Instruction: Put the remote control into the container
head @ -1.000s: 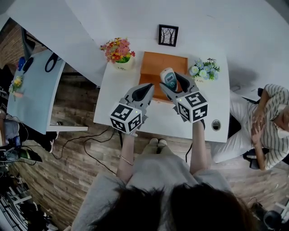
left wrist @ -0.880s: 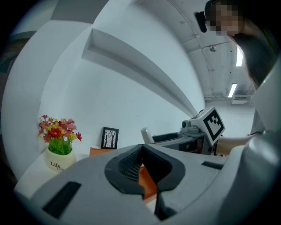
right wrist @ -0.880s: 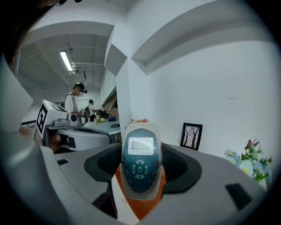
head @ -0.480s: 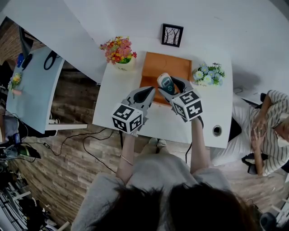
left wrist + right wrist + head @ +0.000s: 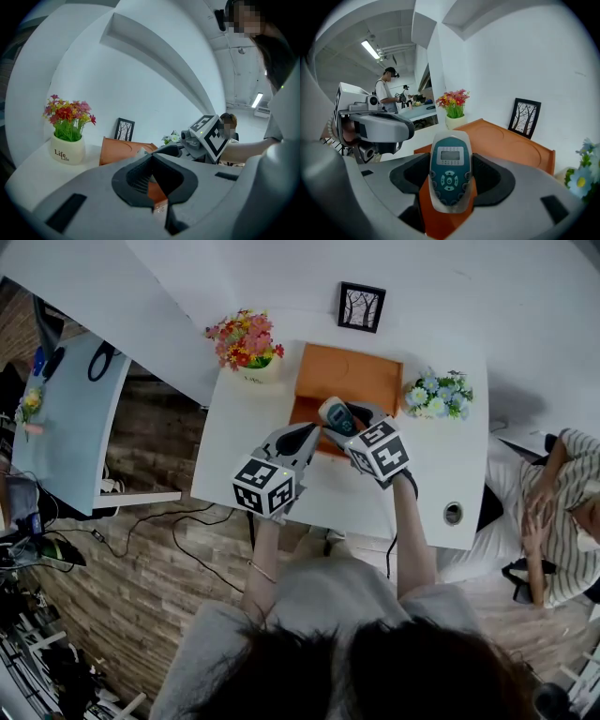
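1. Remote control [image 5: 448,164]: a slim oblong with rounded ends. It has a pale grey shell and a teal face, with a small grey screen above a ring of round buttons.
2. My right tongs [image 5: 450,187] are clamped on its lower half, the dark pads pressed against the smooth plastic sides. The face is turned up.
3. Its long axis runs along the tongs, with the screen end pointing away from me. In the head view that end aims toward the far left of the white table [image 5: 441,474].
4. It hangs over the near edge of the container [image 5: 352,381], a shallow rectangular tray in smooth orange-brown with a raised rim.
5. My left tongs [image 5: 150,180] are closed on nothing, just beside the right pair.
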Action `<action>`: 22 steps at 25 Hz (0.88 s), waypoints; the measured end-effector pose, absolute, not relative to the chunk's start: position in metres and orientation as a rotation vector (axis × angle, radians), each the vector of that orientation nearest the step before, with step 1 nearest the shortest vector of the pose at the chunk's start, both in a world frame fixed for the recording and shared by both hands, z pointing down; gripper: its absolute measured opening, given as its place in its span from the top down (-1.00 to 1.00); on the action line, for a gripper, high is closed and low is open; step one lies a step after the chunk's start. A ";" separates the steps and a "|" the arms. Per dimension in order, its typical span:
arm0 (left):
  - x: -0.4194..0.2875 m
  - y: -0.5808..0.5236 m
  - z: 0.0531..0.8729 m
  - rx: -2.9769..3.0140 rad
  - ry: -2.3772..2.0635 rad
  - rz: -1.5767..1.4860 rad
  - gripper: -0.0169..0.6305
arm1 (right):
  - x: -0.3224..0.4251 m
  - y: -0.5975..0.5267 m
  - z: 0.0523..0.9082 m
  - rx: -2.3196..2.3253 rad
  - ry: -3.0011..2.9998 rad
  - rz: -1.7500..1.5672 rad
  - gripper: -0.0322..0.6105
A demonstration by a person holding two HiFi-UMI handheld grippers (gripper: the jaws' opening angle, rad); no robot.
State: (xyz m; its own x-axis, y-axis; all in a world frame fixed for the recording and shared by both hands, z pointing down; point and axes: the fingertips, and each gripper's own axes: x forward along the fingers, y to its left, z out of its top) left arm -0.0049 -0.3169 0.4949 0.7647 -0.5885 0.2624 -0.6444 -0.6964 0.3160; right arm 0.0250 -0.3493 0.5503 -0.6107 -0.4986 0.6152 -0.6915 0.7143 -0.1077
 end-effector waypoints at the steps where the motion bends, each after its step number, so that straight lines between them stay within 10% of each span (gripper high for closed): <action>1: -0.005 -0.317 0.497 2.565 -0.937 0.200 0.94 | 0.024 -0.349 0.555 0.890 -2.347 0.464 0.02; 22: -0.013 -0.313 0.521 2.495 -0.937 0.222 0.94 | 0.010 -0.347 0.625 0.681 -2.101 0.501 0.02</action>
